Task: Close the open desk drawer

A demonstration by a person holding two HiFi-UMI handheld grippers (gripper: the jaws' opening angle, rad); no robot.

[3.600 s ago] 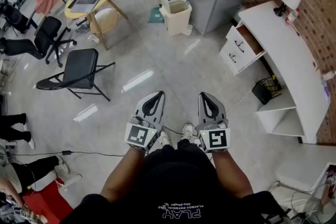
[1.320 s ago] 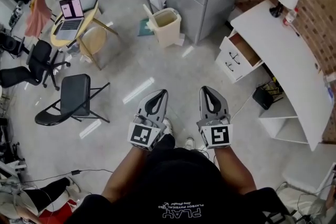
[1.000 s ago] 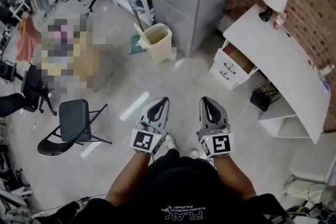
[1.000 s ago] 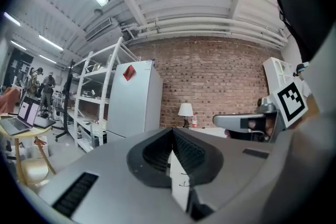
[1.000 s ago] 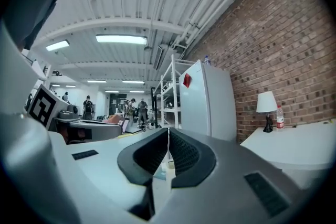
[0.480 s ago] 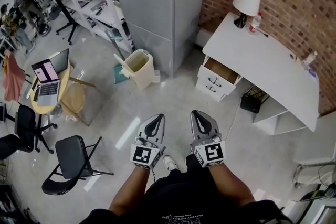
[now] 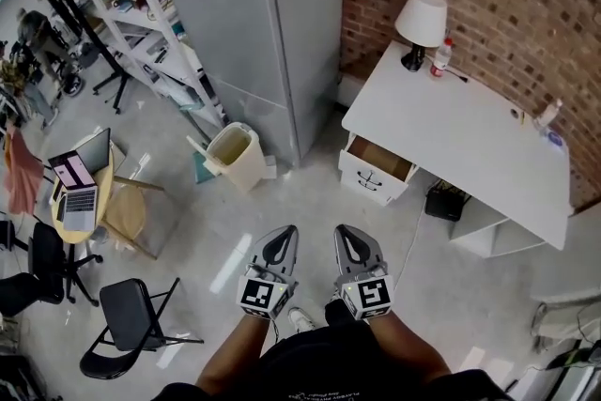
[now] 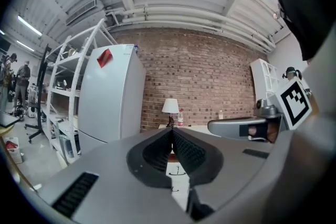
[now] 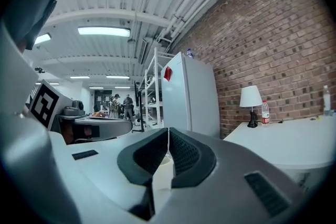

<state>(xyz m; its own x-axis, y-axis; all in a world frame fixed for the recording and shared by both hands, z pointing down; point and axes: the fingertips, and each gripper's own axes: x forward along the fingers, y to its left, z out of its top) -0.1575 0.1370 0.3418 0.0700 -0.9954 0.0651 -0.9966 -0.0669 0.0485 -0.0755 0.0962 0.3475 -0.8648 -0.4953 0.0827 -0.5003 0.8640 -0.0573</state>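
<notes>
A: We log the left gripper (image 7: 283,234) and the right gripper (image 7: 345,233) side by side, well short of the desk (image 7: 470,131). Both have their jaws pressed together with nothing in them.

B: The risk we judge from here: closed tips pushing off-centre on the drawer (image 7: 377,162) could skew it until it jams. They could also slide off its front.

A: We find the drawer at the desk's lamp (image 7: 420,17) end, topmost in the white unit under the desk. It is pulled out, wood-brown inside, with a dark handle on its white front.
</notes>
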